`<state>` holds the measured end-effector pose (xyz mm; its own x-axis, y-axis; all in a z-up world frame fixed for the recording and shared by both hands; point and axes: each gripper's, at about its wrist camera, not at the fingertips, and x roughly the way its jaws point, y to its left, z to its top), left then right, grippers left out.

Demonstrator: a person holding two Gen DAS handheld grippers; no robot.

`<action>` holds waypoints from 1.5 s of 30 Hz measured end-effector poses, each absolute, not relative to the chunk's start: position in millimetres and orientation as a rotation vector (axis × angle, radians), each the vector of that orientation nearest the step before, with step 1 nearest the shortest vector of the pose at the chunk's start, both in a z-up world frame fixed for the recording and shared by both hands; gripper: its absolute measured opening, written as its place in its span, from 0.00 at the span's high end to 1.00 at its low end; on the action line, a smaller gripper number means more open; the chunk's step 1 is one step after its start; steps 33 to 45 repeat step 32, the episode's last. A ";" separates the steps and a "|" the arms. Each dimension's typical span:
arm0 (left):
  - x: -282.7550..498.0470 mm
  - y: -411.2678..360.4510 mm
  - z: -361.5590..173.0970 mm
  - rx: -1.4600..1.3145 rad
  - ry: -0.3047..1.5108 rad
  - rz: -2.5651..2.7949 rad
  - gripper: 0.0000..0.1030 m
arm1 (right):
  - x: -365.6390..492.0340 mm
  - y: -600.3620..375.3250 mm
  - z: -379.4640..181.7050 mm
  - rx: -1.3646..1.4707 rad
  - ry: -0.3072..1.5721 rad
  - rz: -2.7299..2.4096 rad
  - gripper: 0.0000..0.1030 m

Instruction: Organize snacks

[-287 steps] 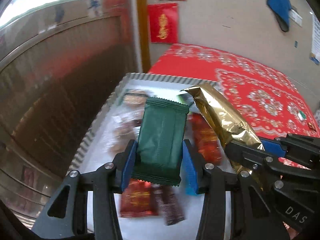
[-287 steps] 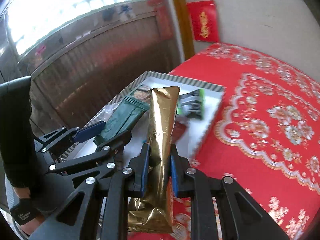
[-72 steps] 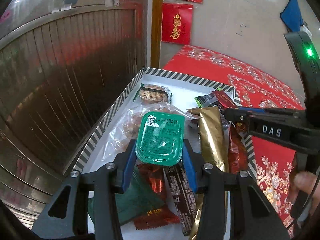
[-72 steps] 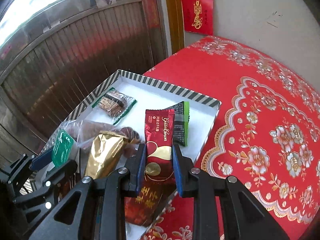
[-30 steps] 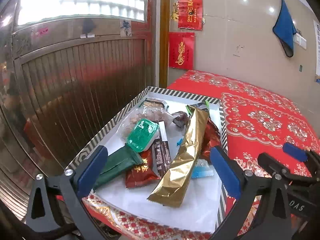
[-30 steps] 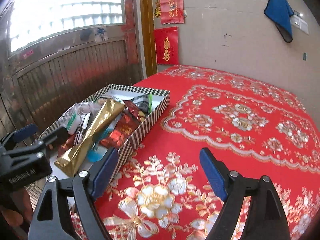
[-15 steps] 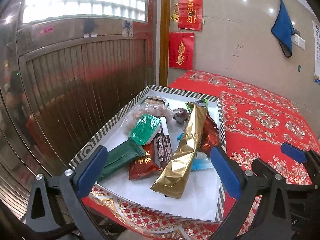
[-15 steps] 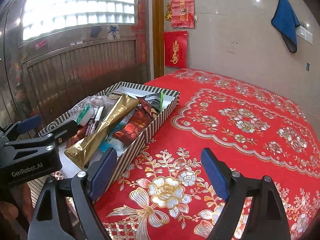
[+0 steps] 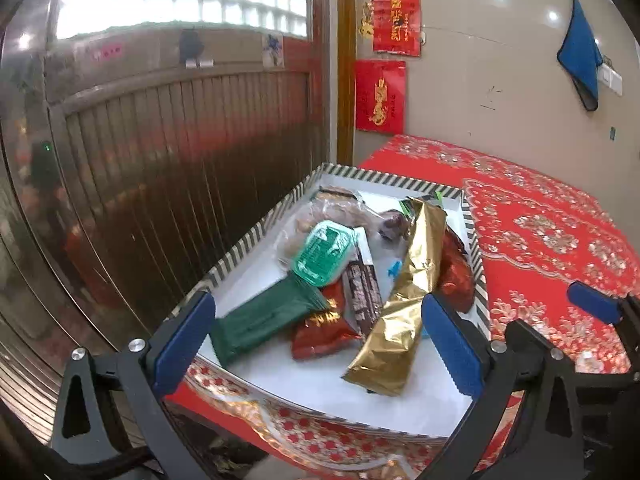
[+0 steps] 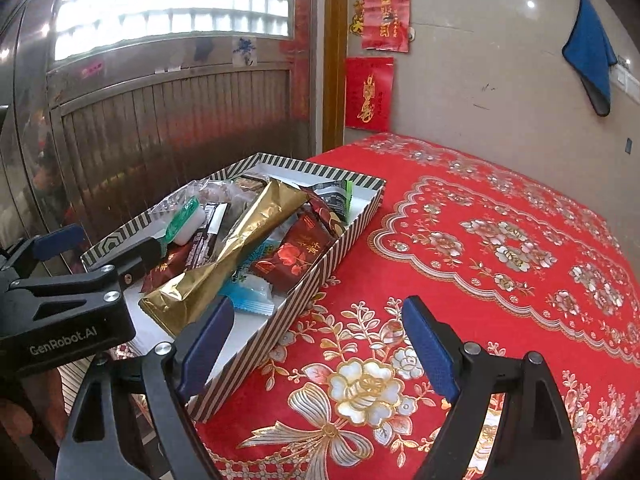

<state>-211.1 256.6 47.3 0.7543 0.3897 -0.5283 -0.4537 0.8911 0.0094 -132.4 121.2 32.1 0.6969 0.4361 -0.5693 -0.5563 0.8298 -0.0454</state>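
Observation:
A striped box [image 9: 256, 232] [image 10: 352, 232] at the table's left edge holds several snacks: a long gold packet [image 9: 408, 300] [image 10: 236, 248], a dark green packet [image 9: 260, 320], a green-lidded cup [image 9: 324, 252] [image 10: 182, 220], red packets [image 9: 320, 332] [image 10: 296, 256] and a brown bar [image 9: 362, 292]. My left gripper [image 9: 320, 344] is open and empty, held back over the box's near end. My right gripper [image 10: 320, 344] is open and empty above the red cloth, to the right of the box.
A red flowered tablecloth [image 10: 500, 240] covers the table right of the box. A ribbed metal door [image 9: 160, 168] stands close along the box's left side. A tiled wall with red posters [image 10: 368, 92] and a blue cloth [image 10: 592, 60] is behind.
Both grippers have let go of their snacks into the box, opened wide and drawn back. In the last half second the views shift only a little.

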 end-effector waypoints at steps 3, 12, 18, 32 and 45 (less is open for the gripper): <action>-211.5 256.6 48.0 -0.123 0.545 0.452 0.00 | -130.8 120.7 30.3 -0.215 0.586 0.560 0.16; -211.1 254.7 49.9 -0.141 0.547 0.426 0.00 | -130.5 118.2 33.6 -0.210 0.581 0.563 0.16; -210.5 248.5 54.1 -0.104 0.533 0.435 0.00 | -130.7 118.5 32.5 -0.216 0.590 0.562 0.16; -198.3 226.9 56.4 -0.038 0.536 0.389 0.00 | -120.8 104.5 30.1 -0.191 0.613 0.541 0.16; -198.3 226.9 56.4 -0.038 0.536 0.389 0.00 | -120.8 104.5 30.1 -0.191 0.613 0.541 0.16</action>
